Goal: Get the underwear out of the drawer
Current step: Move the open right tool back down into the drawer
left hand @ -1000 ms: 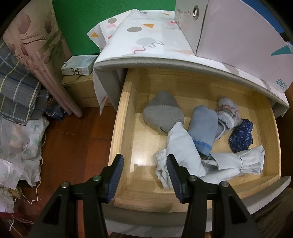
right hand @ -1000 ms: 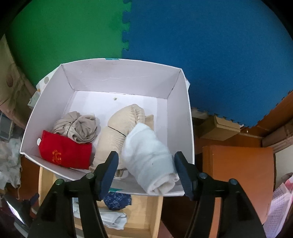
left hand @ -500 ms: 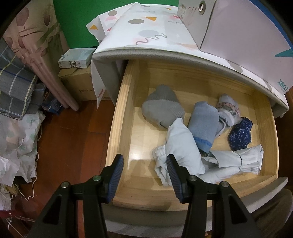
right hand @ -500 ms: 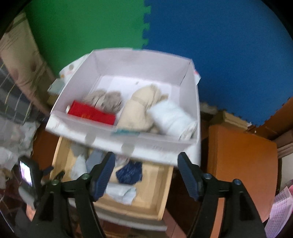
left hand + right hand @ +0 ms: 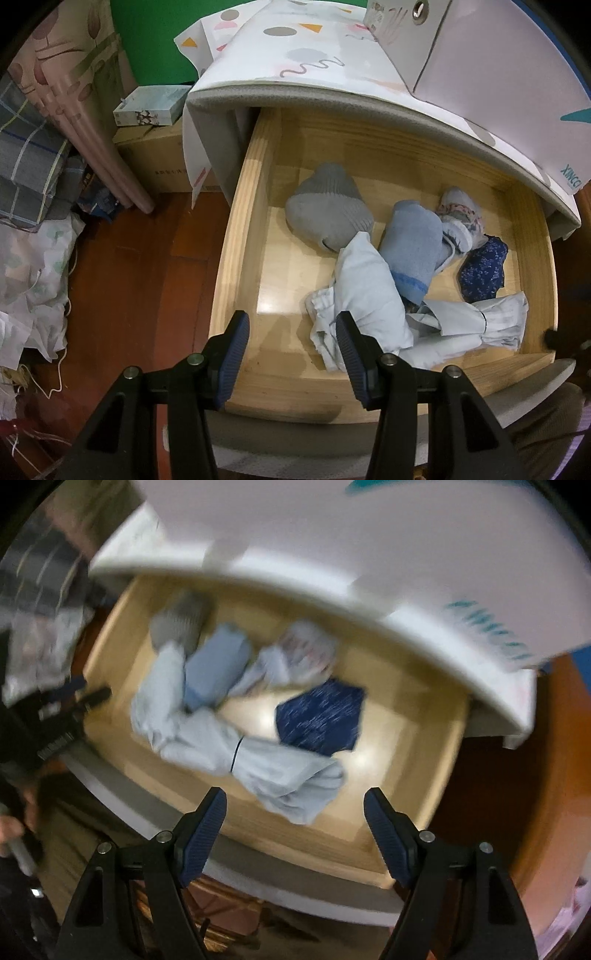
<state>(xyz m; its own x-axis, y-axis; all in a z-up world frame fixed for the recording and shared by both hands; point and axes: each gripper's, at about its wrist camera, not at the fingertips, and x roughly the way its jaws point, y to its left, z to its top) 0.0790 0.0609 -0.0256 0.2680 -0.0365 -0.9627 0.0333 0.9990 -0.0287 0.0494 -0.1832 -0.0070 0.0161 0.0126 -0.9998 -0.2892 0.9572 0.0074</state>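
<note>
The open wooden drawer (image 5: 240, 236) holds rolled clothes: a grey roll (image 5: 328, 210), a light blue roll (image 5: 413, 247), a pale white-blue bundle (image 5: 365, 295), a navy patterned piece (image 5: 482, 264) and a tied pale bundle (image 5: 491, 325). My left gripper (image 5: 290, 347) is open and empty above the drawer's front left corner. My right gripper (image 5: 295, 823) is open and empty, just above the drawer's front edge (image 5: 258, 823), with the tied pale bundle (image 5: 280, 771) and the navy piece (image 5: 321, 720) ahead of it. The right wrist view is blurred.
A white box (image 5: 480, 66) stands on the patterned top (image 5: 295, 62) over the drawer. Left of the drawer are a cardboard box (image 5: 162, 158), a rolled mat (image 5: 92, 122) and piled fabric (image 5: 33, 258) on the wooden floor.
My right gripper has swung down from over the white box to the drawer's front edge. My left gripper has shifted only slightly.
</note>
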